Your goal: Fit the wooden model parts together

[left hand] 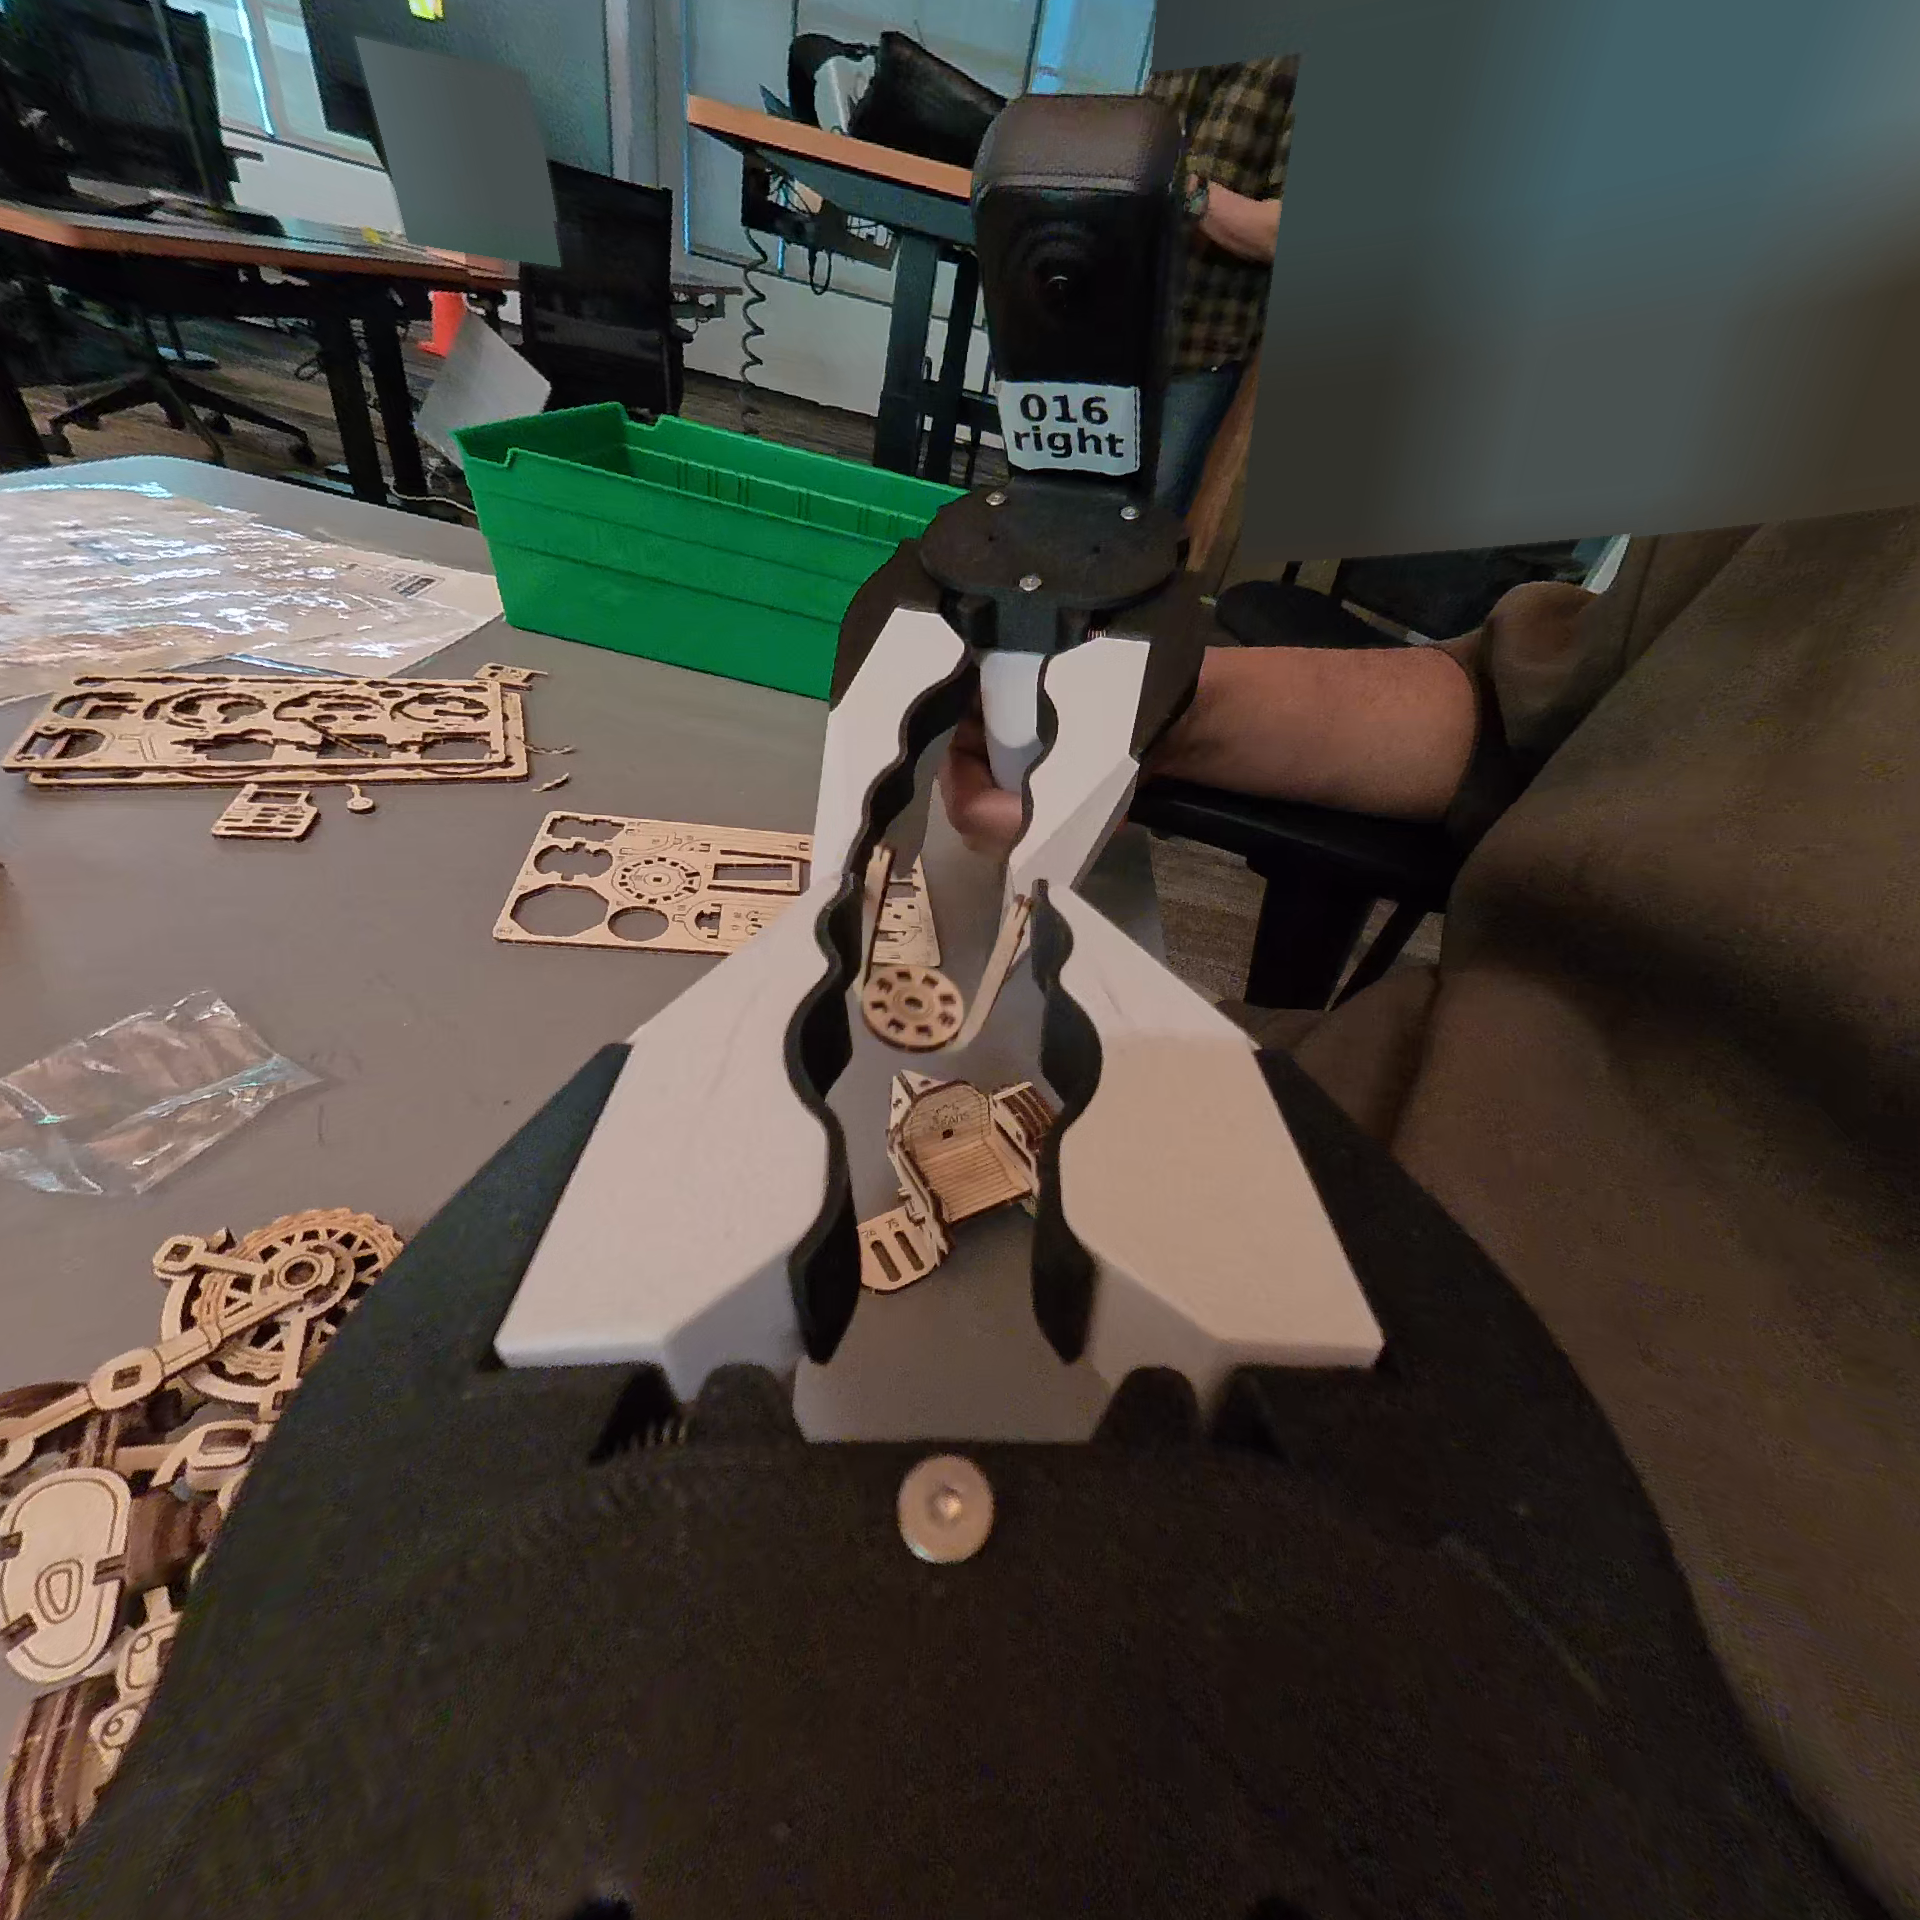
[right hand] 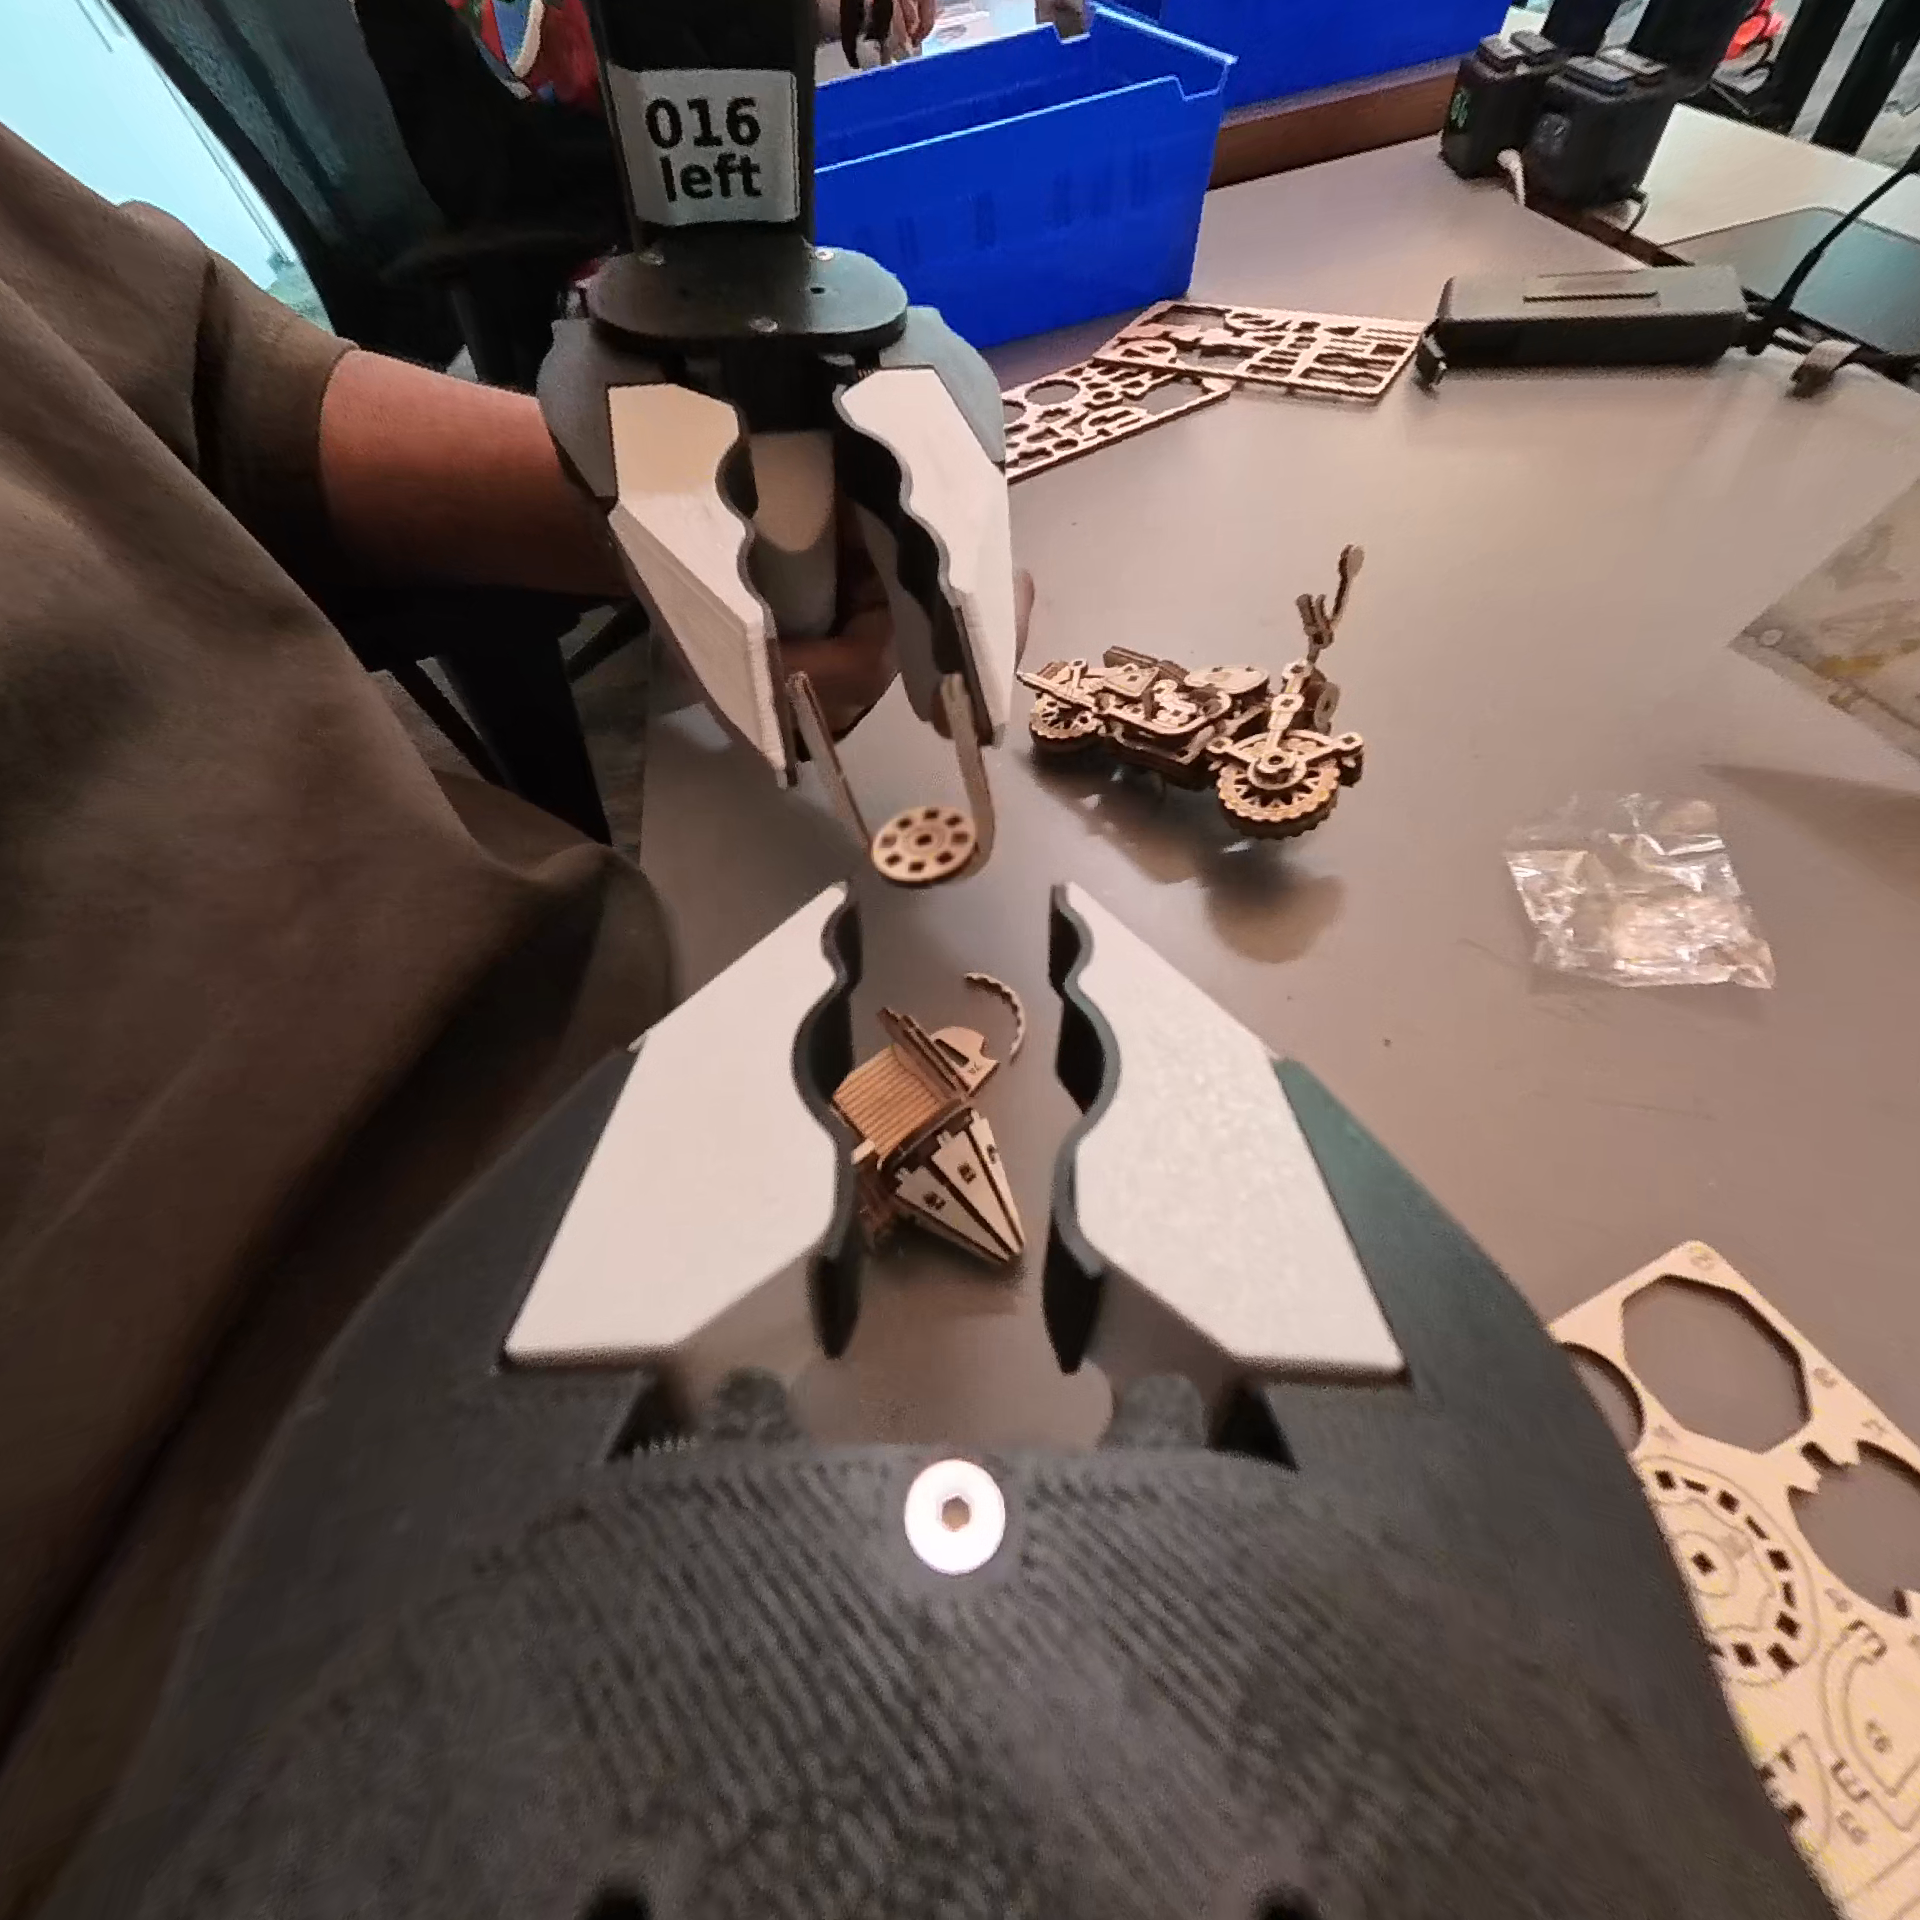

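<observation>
Over the grey table (right hand: 1455, 644), wheel fork (right hand: 920, 847) in left tongs' (left hand: 943, 906) grip; right tongs (right hand: 951, 899) wide, empty.

A small round wooden wheel (right hand: 921, 848) with a ring of holes hangs above the grey table, fixed between two thin wooden arms (right hand: 971, 750) that run up from it like a fork. Below it on the tabletop rests a part-built wooden cabin piece (right hand: 925, 1138) with slatted walls and pointed panels, tipped onto its side. A thin toothed wooden arc (right hand: 1003, 1006) lies just beside that piece. Farther along the table stands a finished wooden motorcycle (right hand: 1195, 717), upright
</observation>
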